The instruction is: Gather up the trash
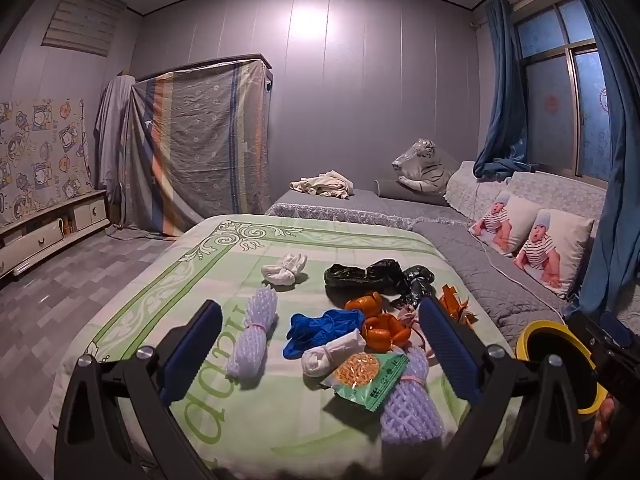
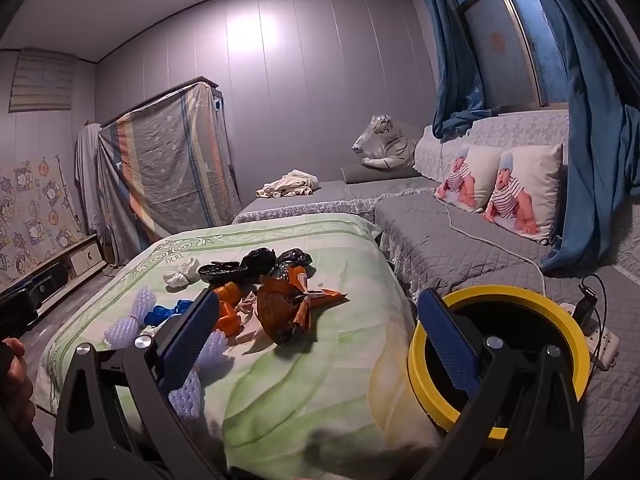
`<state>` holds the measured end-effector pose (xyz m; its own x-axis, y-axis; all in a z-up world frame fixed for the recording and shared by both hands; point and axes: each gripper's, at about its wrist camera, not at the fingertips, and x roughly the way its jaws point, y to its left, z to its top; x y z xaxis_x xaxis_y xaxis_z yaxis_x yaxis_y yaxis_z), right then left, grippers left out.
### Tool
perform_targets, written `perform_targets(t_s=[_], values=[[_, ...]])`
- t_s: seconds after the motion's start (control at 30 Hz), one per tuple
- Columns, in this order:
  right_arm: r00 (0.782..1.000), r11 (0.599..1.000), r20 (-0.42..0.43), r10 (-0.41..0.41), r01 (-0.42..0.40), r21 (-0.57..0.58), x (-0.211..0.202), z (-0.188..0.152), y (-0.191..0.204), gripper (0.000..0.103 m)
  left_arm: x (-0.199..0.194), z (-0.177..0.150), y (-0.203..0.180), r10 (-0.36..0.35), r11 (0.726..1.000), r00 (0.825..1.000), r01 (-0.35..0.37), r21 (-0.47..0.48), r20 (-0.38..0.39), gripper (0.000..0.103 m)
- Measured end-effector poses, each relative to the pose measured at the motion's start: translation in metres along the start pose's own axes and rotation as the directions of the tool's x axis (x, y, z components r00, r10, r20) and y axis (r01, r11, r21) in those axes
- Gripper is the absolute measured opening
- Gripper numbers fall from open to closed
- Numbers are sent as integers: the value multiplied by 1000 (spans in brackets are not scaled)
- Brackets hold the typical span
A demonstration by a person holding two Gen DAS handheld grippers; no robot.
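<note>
Left wrist view: left gripper (image 1: 324, 344) spread wide, empty, over trash on green quilt (image 1: 168, 280). Left to right: foam net (image 1: 256, 332), white wad (image 1: 284, 270), blue glove (image 1: 320, 328), snack packet (image 1: 366, 376), orange wrappers (image 1: 380, 322), black bags (image 1: 376, 276), yellow bin (image 1: 560, 364). Right gripper (image 2: 324, 340) spread, empty, bin (image 2: 500, 360) just beside quilt edge, crumpled orange bag (image 2: 288, 308) ahead.

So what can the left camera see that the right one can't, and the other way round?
Only the left wrist view shows the green snack packet and the rolled white wad beside it. Only the right wrist view shows the power strip with its charger, and the yellow bin's whole rim. Both show the green bedspread, blue glove, black bags, tiger toy and baby pillows. Both grippers, left and right, are open and empty.
</note>
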<state>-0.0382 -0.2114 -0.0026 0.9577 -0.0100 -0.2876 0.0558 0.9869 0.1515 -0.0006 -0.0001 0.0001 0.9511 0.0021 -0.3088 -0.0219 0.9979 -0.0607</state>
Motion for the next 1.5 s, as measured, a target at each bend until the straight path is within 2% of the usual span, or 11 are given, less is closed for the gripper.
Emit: perform_targets(t_s=[0.57,1.5], values=[[1000,1000,-9,3,-3,-6,3,-1,1,95,2,-2,0,-2,1000,999,2,-11,-32,95],[1000,1000,-19,7,-7,2,8,-10,2,95,2,-2,-1,-7,1000,999,7,-7,-37,95]])
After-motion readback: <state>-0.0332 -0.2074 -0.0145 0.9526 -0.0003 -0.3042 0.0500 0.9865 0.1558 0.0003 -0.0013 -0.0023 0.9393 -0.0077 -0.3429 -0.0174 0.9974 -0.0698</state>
